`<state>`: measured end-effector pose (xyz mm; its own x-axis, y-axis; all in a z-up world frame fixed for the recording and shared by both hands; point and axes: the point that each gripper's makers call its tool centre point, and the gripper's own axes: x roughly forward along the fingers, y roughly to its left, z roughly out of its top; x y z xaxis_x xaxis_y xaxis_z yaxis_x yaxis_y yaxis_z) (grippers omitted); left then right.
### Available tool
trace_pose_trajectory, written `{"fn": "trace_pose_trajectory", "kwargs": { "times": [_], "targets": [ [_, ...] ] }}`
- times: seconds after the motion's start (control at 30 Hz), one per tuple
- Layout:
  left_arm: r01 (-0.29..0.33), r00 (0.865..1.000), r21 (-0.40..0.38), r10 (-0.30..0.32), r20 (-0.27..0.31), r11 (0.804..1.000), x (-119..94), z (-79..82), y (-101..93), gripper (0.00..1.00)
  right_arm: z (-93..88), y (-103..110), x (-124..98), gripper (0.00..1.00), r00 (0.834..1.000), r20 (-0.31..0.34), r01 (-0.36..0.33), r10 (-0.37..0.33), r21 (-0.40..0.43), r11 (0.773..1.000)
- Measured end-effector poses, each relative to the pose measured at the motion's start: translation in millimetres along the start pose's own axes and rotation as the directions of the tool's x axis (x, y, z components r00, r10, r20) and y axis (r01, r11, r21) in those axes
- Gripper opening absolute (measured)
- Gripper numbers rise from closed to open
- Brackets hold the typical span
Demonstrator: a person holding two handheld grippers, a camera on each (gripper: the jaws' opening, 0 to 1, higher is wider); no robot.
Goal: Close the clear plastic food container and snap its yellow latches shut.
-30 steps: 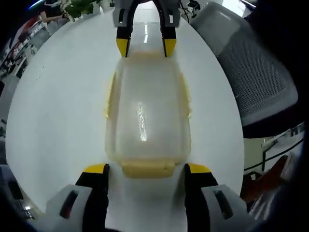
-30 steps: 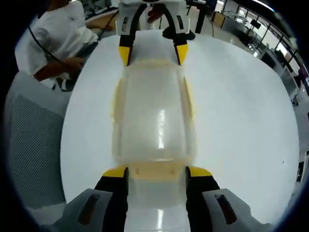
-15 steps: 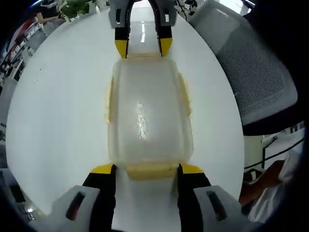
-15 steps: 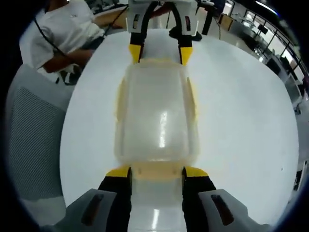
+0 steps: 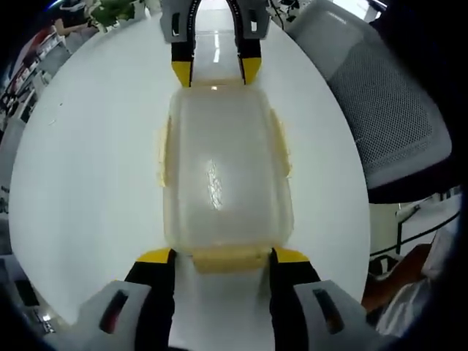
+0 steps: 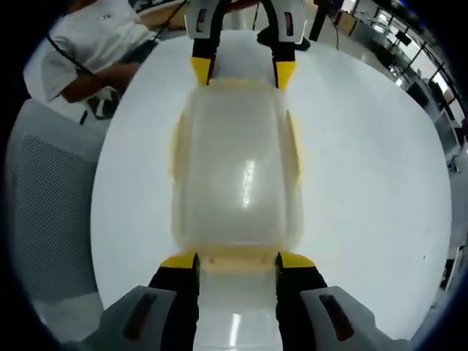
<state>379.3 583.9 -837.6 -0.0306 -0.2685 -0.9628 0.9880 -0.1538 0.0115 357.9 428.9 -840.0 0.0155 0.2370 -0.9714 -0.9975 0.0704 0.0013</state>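
Observation:
The clear plastic container [image 5: 219, 168] lies lengthwise on the white table [image 5: 80, 161] with its lid on. Yellow side latches [image 5: 162, 153] stick out along both long edges. My left gripper [image 5: 223, 257] stands at the near end, its jaws pressed against the sides of the yellow end latch [image 5: 225, 257]. At the far end, the right gripper [image 5: 213, 72] flanks the opposite latch. In the right gripper view the same container [image 6: 238, 161] shows, with my right gripper [image 6: 238, 261] shut on its near end latch [image 6: 238, 259] and the left gripper [image 6: 243, 71] at the far end.
A grey mesh office chair [image 5: 387, 110] stands right at the table edge, seen again [image 6: 44, 212] in the right gripper view. A person in a white shirt [image 6: 88, 51] sits beyond the table. White tabletop [image 6: 365, 168] spreads out on both sides of the container.
Over the last second both pairs of jaws have narrowed onto the end latches. In the last half second almost nothing has moved; the right gripper view shifted slightly.

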Motion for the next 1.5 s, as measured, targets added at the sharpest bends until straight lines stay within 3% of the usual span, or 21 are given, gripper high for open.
{"fn": "trace_pose_trajectory", "kwargs": {
  "times": [0.43,0.73,0.97,1.0,1.03,1.07,1.1,1.2,1.5],
  "targets": [
    [0.008,1.000,0.035,-0.008,-0.004,0.999,1.2,1.8,1.2,0.54,0.1,-1.5,1.2,0.40,0.999,-0.050,-0.007,0.007,-0.002,1.000],
    [0.006,1.000,0.028,-0.006,-0.003,1.000,1.4,1.3,1.6,0.53,-0.4,-2.0,1.9,0.39,1.000,-0.031,-0.004,0.004,0.009,1.000],
    [-0.001,0.998,-0.008,0.002,0.066,1.000,-1.2,-1.2,0.3,0.50,-0.6,-1.4,1.7,0.39,1.000,-0.025,0.002,-0.002,0.018,1.000],
    [-0.021,0.997,-0.062,0.025,0.071,0.998,-3.7,-4.8,3.7,0.39,-1.9,-1.6,1.2,0.39,1.000,-0.030,0.009,-0.008,0.028,1.000],
    [0.087,0.988,-0.092,-0.074,0.133,0.992,-2.7,1.9,-10.8,0.38,1.4,-5.8,1.6,0.38,1.000,0.015,0.021,-0.022,0.086,0.996],
    [0.005,0.993,-0.056,0.002,0.117,0.998,-9.4,-2.8,4.2,0.38,0.9,-6.8,0.7,0.39,1.000,0.020,0.019,-0.019,0.033,0.999],
    [0.003,0.995,-0.082,0.006,0.101,0.997,-10.0,-4.2,1.5,0.38,-1.4,-7.4,0.7,0.39,1.000,0.012,0.012,-0.013,0.035,0.999],
    [0.002,0.997,-0.064,0.002,0.073,0.998,-9.2,-1.4,1.9,0.38,-1.4,-8.5,1.7,0.39,1.000,0.010,0.002,-0.003,0.019,1.000],
    [-0.009,0.999,-0.067,0.012,0.051,0.998,-5.6,-3.6,2.0,0.38,0.0,-6.7,2.3,0.38,1.000,0.009,0.010,-0.010,0.017,1.000]
  ]
}}
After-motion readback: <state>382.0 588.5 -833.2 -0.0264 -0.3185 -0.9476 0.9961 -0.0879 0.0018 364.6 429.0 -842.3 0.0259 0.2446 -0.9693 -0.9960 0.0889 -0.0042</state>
